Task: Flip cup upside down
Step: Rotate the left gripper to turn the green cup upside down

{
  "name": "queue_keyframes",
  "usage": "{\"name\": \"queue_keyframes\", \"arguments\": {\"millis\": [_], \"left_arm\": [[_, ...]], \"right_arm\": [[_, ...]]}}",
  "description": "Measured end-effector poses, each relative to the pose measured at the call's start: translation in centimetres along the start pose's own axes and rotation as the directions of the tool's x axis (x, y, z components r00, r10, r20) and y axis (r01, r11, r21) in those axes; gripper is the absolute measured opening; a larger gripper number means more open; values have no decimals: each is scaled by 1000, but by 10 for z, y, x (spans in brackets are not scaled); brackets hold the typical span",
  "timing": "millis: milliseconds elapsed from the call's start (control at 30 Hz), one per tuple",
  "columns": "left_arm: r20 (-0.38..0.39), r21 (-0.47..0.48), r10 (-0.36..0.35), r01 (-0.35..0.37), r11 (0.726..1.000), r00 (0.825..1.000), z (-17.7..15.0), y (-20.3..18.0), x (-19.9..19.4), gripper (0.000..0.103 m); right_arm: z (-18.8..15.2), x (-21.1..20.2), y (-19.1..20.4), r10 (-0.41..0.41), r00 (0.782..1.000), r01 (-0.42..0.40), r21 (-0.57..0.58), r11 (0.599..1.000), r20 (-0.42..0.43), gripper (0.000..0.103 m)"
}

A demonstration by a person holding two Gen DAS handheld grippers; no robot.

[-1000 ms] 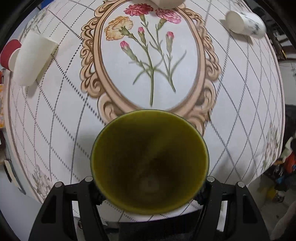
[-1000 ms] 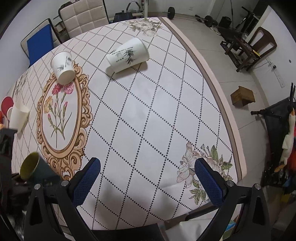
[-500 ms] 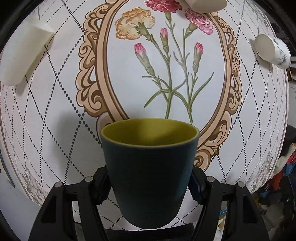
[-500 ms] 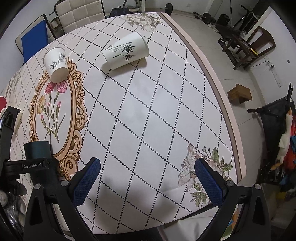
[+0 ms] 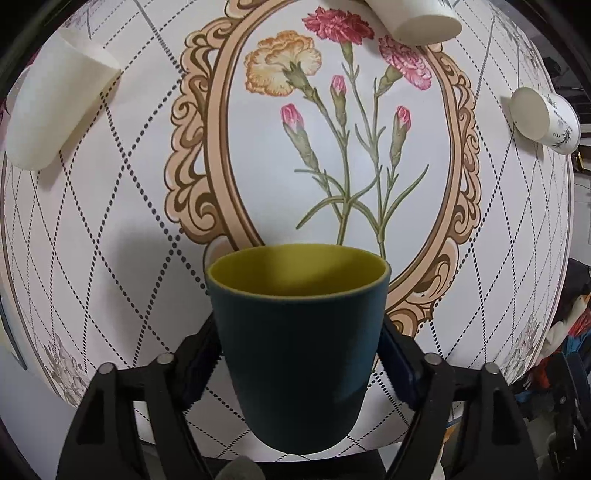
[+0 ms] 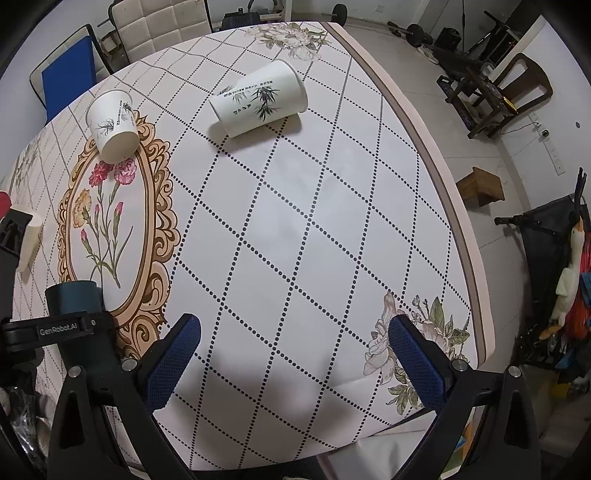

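A dark teal cup with a yellow-green inside is held in my left gripper, whose pads press its two sides. The cup's mouth points away from the camera, over the near edge of the table and the flower oval. In the right wrist view the same cup shows at the far left, in the left gripper. My right gripper is open and empty, held above the table's near part.
A plain white cup lies on its side at the left. Two white printed paper cups lie on their sides: one at the oval's far end, one further right. Chairs stand beyond the table; the table edge runs along the right.
The left gripper has turned the teal cup: a second ago I looked straight into its mouth, now I see its outer wall and rim. It has also come closer to the table.
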State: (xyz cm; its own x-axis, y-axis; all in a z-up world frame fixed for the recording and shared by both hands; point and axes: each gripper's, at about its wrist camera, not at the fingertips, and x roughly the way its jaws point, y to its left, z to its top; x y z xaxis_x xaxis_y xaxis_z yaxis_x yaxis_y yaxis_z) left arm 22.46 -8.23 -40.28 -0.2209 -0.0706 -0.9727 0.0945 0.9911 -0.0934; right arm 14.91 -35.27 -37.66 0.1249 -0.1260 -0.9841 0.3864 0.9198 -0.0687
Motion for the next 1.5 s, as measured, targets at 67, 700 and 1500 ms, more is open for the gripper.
{"name": "queue_keyframes", "arguments": {"millis": [67,700,1500], "left_arm": [[6,-1,-2,2,1000,1000,3,1,-3,81],[291,-83,137,-117,990,947,-93,69,-141,81],[303,-143,196,-159,977,932,-98,132,-112,103]], "right_arm": [[-1,2,0,-1,1000,1,0,1000,-4,103],[-57,-53,97,216,974,-223,-158,962,-62,103],[-67,-143,197,19,991,93,-783,615,133,103]]}}
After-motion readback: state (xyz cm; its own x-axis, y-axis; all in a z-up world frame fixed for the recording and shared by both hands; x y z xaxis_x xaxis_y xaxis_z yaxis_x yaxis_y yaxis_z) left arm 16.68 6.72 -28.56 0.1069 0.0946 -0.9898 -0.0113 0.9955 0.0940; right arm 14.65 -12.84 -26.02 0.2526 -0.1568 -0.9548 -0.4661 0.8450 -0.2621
